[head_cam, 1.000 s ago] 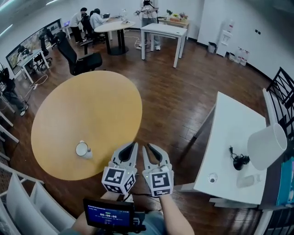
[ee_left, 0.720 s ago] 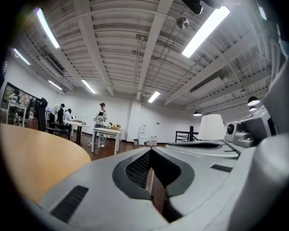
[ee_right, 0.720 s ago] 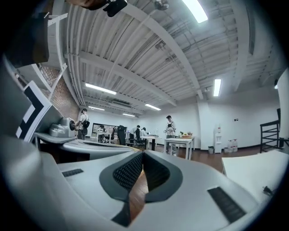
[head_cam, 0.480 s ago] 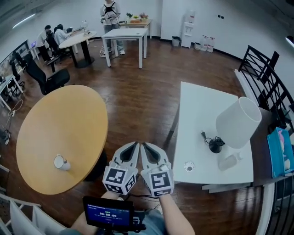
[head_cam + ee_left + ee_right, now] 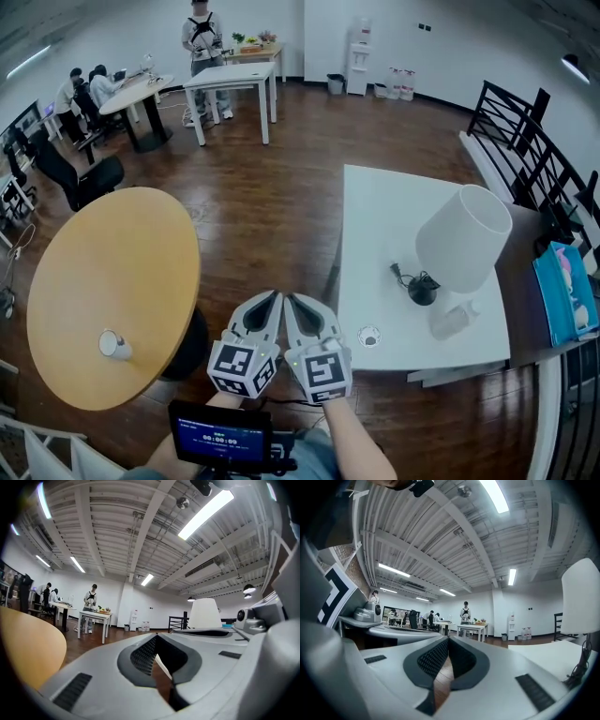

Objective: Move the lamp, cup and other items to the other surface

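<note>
Both tongs are held low and near, side by side over the dark wooden floor (image 5: 281, 187), in the gap between the two tables. The left gripper (image 5: 274, 297) is clenched with its tips together and nothing between them, and the right gripper (image 5: 290, 299) is clenched and empty in the same way (each gripper's own view shows only floor through the slot behind the meeting tips). To the left stands the round wooden table (image 5: 122, 272), and the white cup (image 5: 113, 345) sits alone on it near its near edge; whether the cup is upright or tipped over is hard to tell. To the right is the white table (image 5: 375, 225). The lamp (image 5: 463, 237), with a white shade leaning over a black base, stands toward that table's right side, and its black cord (image 5: 399, 273) trails out to the left of the base. A pale object (image 5: 451, 321) lies just near of the lamp base, and a small round object (image 5: 368, 336) sits by the near left corner, well apart from the lamp. A blue item (image 5: 565, 300) lies on a darker surface right of the white table. A small screen (image 5: 220, 436) shows at the near edge below the grippers, and people (image 5: 202, 33) are at tables on the far side.
</note>
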Tool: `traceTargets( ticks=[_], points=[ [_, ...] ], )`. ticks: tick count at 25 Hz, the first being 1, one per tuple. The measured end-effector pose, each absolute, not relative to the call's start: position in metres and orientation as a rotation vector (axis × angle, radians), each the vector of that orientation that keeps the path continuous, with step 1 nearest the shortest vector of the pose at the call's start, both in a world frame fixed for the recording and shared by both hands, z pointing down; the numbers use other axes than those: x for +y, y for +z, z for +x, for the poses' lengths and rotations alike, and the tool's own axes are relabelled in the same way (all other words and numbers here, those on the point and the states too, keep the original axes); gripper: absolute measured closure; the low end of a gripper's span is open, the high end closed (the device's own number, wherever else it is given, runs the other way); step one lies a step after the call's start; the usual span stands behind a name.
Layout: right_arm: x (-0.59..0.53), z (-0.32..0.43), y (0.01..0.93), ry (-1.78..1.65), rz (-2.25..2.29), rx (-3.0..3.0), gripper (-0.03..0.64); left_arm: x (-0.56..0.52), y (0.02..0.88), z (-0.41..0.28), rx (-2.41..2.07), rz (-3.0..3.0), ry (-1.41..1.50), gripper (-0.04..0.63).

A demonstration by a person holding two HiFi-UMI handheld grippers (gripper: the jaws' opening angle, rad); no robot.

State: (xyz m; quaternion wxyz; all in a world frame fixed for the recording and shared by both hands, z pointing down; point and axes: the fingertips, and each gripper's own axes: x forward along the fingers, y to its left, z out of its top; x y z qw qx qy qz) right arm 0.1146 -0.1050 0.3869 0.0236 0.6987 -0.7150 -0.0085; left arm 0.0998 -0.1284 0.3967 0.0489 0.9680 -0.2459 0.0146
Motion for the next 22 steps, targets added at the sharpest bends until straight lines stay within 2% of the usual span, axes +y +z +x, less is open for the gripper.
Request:
traceTargets(
  ticks=[4, 8, 10, 11, 19, 22],
  points=[
    [-0.091, 0.133, 0.39, -0.016, 2.216, -2.144, 0.616, -0.115, 0.397, 0.117, -0.705, 2.97, 0.053, 0.589],
    [-0.063, 0.177, 0.392, 0.014, 2.382, -2.014, 0.585, -0.092, 0.397, 0.148, -0.627, 2.996, 0.059, 0.589],
    [-0.044, 0.202, 0.396, 0.027, 2.464, -1.945, 0.465, -0.076, 0.401, 0.166, -0.558, 3.01, 0.067, 0.589],
    [-0.033, 0.213, 0.399, 0.033, 2.492, -1.914, 0.456, -0.068, 0.403, 0.176, -0.52, 3.016, 0.069, 0.589],
    [0.075, 0.305, 0.405, 0.012, 2.715, -1.552, 0.456, 0.015, 0.412, 0.257, -0.231, 3.045, 0.093, 0.589],
    [0.117, 0.342, 0.41, 0.047, 2.786, -1.408, 0.404, 0.048, 0.415, 0.29, -0.127, 3.041, 0.094, 0.589]
  ],
)
